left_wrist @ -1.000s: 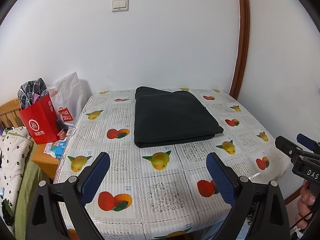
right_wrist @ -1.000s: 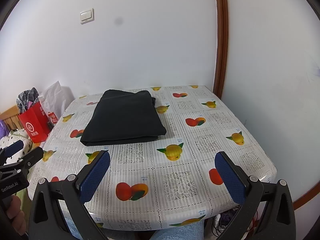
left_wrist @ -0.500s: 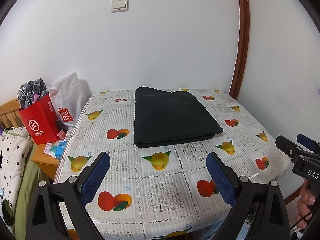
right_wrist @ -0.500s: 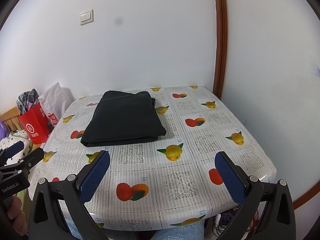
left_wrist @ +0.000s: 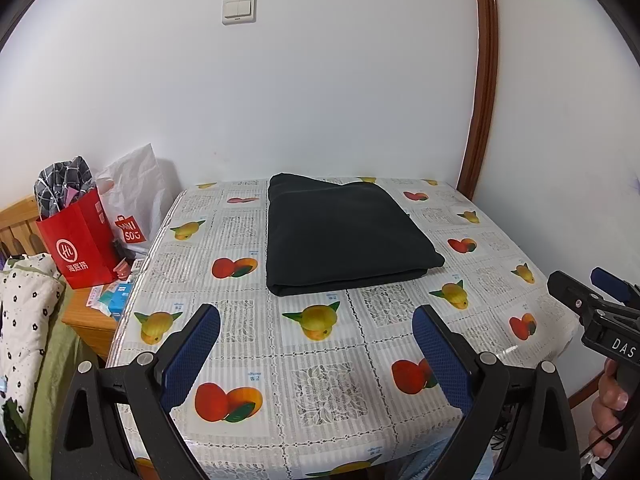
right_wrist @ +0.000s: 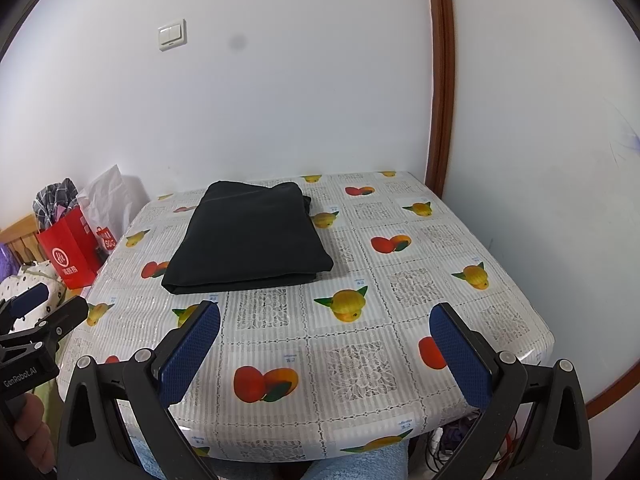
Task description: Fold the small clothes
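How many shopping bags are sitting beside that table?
2. A red paper bag stands left of the table, stuffed with checked cloth; a white bag leans against the wall just behind it. Others could be hidden behind them.

Red bag (left_wrist: 82,240) contents partly hidden

Your left gripper (left_wrist: 316,350) and right gripper (right_wrist: 325,350) are both black plastic frames with silver screws and textured blue pads (left_wrist: 191,354); white lettering on the sides, bare-skinned fingers (left_wrist: 610,398).

A home bedroom; fruit-print tablecloth (left_wrist: 320,360), shopping bags (left_wrist: 84,240), quilt (left_wrist: 20,320).
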The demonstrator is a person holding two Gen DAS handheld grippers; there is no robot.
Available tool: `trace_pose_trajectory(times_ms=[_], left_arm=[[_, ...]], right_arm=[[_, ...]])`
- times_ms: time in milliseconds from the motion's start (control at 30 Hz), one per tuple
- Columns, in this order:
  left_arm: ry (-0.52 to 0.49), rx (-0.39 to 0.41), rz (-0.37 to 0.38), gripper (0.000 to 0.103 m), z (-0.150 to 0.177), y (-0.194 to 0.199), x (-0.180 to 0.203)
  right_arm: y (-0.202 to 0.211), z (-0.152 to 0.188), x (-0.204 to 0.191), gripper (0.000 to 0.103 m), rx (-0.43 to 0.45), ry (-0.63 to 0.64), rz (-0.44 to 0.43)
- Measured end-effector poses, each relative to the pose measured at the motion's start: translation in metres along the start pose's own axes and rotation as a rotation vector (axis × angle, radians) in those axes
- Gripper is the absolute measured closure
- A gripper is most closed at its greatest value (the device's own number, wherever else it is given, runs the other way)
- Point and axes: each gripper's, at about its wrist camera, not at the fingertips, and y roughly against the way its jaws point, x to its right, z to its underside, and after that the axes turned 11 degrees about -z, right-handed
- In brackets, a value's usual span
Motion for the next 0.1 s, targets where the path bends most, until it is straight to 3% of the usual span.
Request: trace_pose_trajectory(times_ms=[100], left_arm=[[-0.001,0.002,-0.008,0.006,-0.0004,-0.0006,-0.0003]], right_arm=[[-0.0002,-0.0002,-0.0006,0.000,0.000,0.001,-0.001]])
